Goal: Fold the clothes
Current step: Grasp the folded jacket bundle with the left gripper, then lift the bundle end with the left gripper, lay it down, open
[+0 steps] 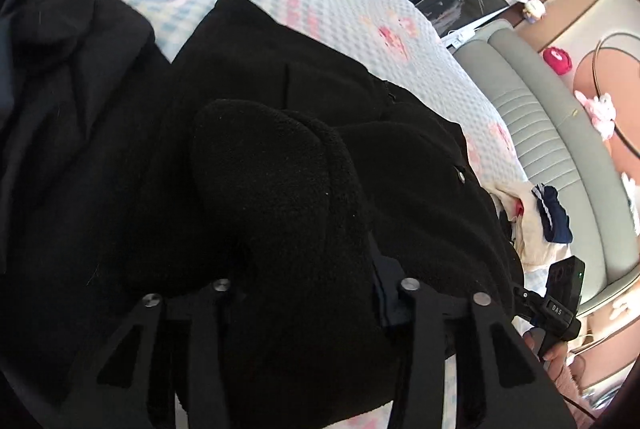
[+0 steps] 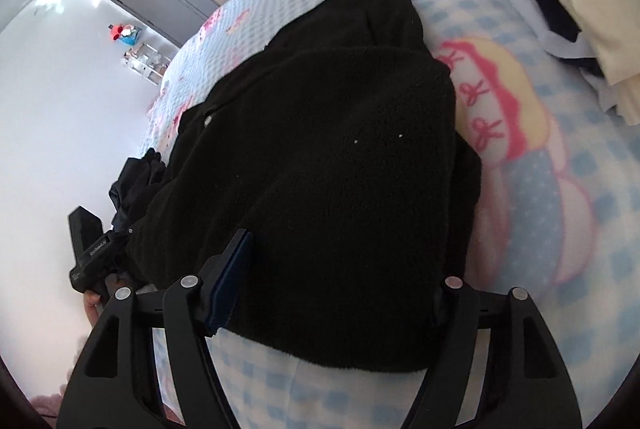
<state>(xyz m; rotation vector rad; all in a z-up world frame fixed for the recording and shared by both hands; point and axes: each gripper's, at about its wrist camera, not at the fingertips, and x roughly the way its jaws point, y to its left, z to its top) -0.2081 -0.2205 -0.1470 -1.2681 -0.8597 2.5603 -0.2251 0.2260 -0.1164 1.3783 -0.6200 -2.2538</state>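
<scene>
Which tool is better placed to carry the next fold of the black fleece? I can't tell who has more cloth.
Probably the left tool: a thick fold of the black fleece bunches between its fingers. The right tool only straddles the flat near edge.

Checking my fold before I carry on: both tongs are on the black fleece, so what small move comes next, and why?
Probably lift both tongs together and carry that edge over the rest. The fleece lies bunched on the blanket, its near edge between the fingers of the left tongs and the right tongs. Whether the pads fully press cannot be told, so squeeze first.
</scene>
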